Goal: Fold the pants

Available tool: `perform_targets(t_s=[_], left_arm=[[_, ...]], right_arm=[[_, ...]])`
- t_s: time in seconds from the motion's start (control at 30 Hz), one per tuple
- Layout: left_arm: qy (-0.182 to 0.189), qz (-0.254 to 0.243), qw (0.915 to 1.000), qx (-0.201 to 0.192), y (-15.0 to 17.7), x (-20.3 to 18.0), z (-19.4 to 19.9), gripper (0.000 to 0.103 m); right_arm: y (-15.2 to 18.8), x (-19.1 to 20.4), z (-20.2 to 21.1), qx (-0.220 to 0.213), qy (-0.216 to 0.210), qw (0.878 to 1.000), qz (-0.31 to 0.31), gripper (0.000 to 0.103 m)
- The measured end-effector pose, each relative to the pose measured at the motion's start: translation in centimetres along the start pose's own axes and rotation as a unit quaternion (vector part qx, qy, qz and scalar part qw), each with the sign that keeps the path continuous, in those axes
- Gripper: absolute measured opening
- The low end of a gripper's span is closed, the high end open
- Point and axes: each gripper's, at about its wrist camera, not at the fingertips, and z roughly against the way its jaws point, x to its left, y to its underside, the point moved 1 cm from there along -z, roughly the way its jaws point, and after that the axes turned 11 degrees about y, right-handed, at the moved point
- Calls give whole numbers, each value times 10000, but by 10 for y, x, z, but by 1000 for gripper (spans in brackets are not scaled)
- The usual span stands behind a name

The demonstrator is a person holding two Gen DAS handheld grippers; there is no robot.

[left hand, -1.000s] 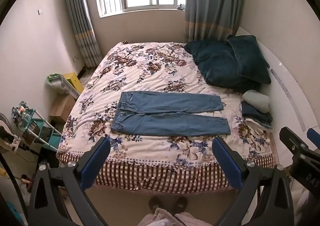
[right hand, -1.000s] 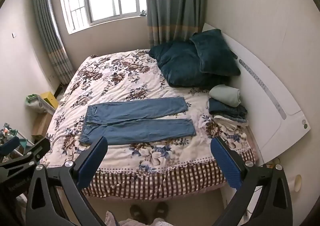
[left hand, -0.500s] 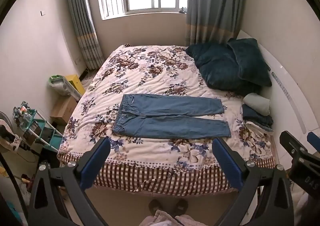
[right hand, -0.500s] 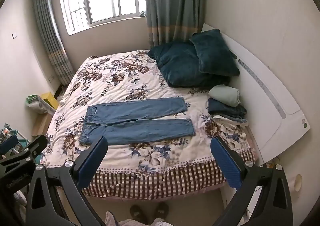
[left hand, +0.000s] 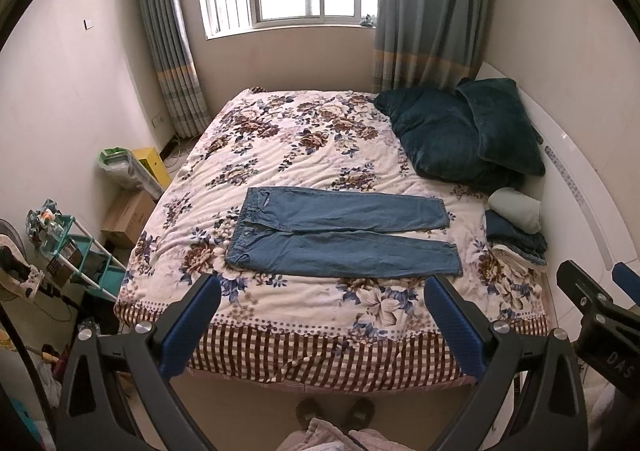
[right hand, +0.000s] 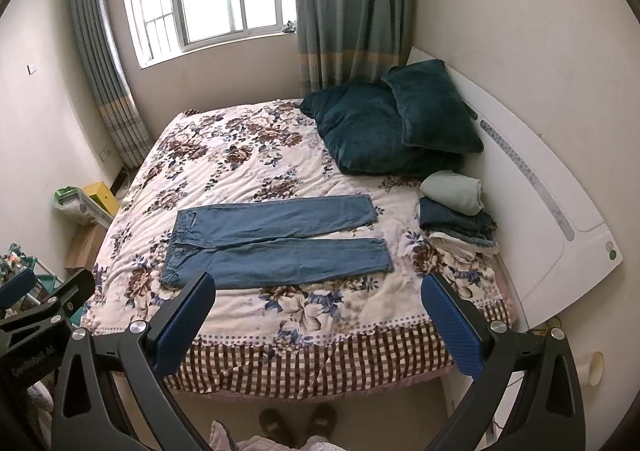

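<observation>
Blue jeans (left hand: 340, 235) lie flat on the floral bedspread (left hand: 304, 139), waistband at the left and both legs stretched to the right; they also show in the right wrist view (right hand: 276, 239). My left gripper (left hand: 322, 303) is open and empty, held in the air short of the bed's near edge. My right gripper (right hand: 318, 301) is open and empty too, at about the same distance. Neither touches the jeans.
Two dark teal pillows (left hand: 460, 135) lean on the white headboard (right hand: 540, 191) at the right. A stack of folded clothes (right hand: 456, 211) sits on the bed beside the leg ends. A teal rack (left hand: 76, 255), a cardboard box (left hand: 128, 215) and a yellow box (left hand: 150, 163) stand on the floor at the left.
Both grippers stay open. The left view has tilted slightly so the bed sits a little lower in frame; the right view barely moves. The jeans have not moved.
</observation>
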Motion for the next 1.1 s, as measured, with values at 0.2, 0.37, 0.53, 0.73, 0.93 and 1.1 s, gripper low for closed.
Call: perform_targets(t_s=[0.2, 0.37, 0.53, 0.73, 0.93, 1.1], left_arm=[[-30, 57, 10000, -66, -1, 3, 0, 103], [-18, 64, 10000, -52, -1, 4, 0, 103], [-37, 59, 10000, -58, -2, 4, -1, 103], [-45, 75, 9999, -81, -1, 4, 0, 103], [-42, 71, 9999, -91, -2, 4, -1, 103], [-39, 71, 9999, -94, -2, 4, 0, 103]], right_arm=[[-5, 3, -1, 1, -37, 10000, 8, 103], [-7, 6, -3, -3, -38, 10000, 36, 103], [-7, 6, -7, -13, -72, 10000, 52, 103], [-10, 7, -7, -31, -86, 9999, 46, 103], [-9, 7, -6, -32, -85, 10000, 39, 103], [-9, 7, -6, -43, -86, 9999, 39, 103]])
